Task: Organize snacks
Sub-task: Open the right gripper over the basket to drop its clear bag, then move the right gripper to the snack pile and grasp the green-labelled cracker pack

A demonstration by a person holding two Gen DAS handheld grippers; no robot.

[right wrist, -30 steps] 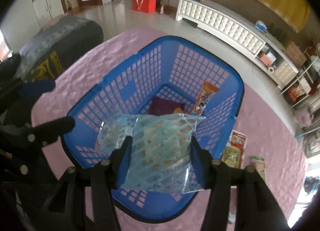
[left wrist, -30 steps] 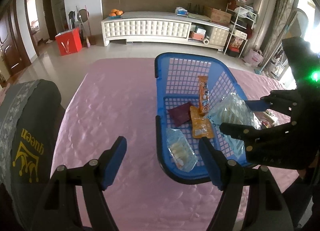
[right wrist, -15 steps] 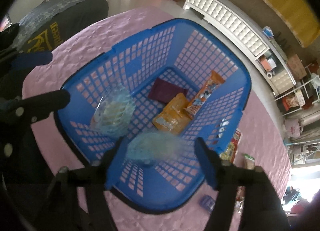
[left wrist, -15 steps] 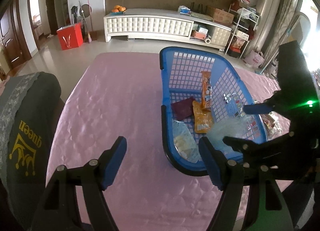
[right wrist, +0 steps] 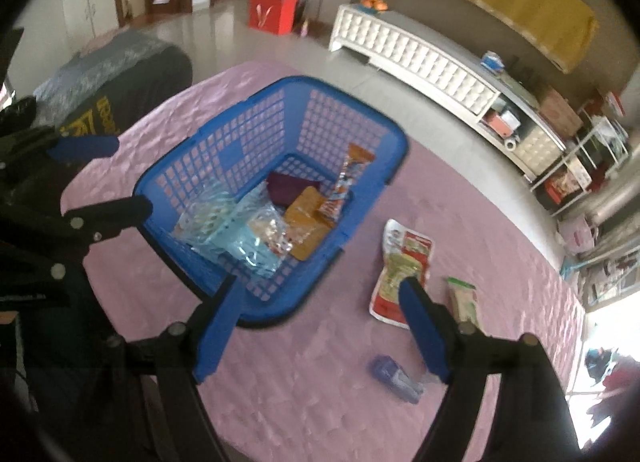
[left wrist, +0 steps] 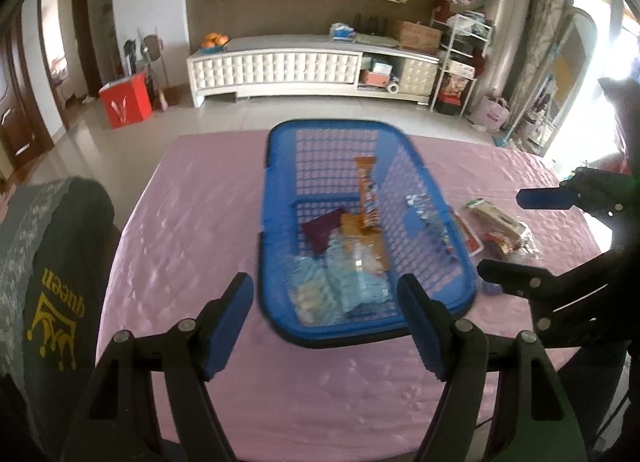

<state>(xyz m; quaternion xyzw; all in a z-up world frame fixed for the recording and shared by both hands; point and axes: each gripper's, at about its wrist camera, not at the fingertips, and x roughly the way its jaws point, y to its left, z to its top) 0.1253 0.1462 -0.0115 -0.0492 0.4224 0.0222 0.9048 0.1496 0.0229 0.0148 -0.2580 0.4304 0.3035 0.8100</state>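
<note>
Right gripper [right wrist: 320, 326] empty, jaws just opened wide, beside blue plastic lattice basket [right wrist: 224, 150]; clear blue-striped snack bag [right wrist: 240, 238] inside basket, evidently released there. Left gripper [left wrist: 326, 326] spread, empty. Red-and-green pouch [right wrist: 404, 266] outside basket, probably next.

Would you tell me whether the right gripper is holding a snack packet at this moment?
No, the right gripper is open with nothing between its fingers, and the light blue packet lies in the blue basket.

Pink quilted table cover [right wrist: 304, 394] carries blue basket [right wrist: 362, 134]; just beside it a red-and-white snack packet [right wrist: 400, 262], a green-topped packet [right wrist: 464, 298], a small purple packet [right wrist: 394, 378].
</note>
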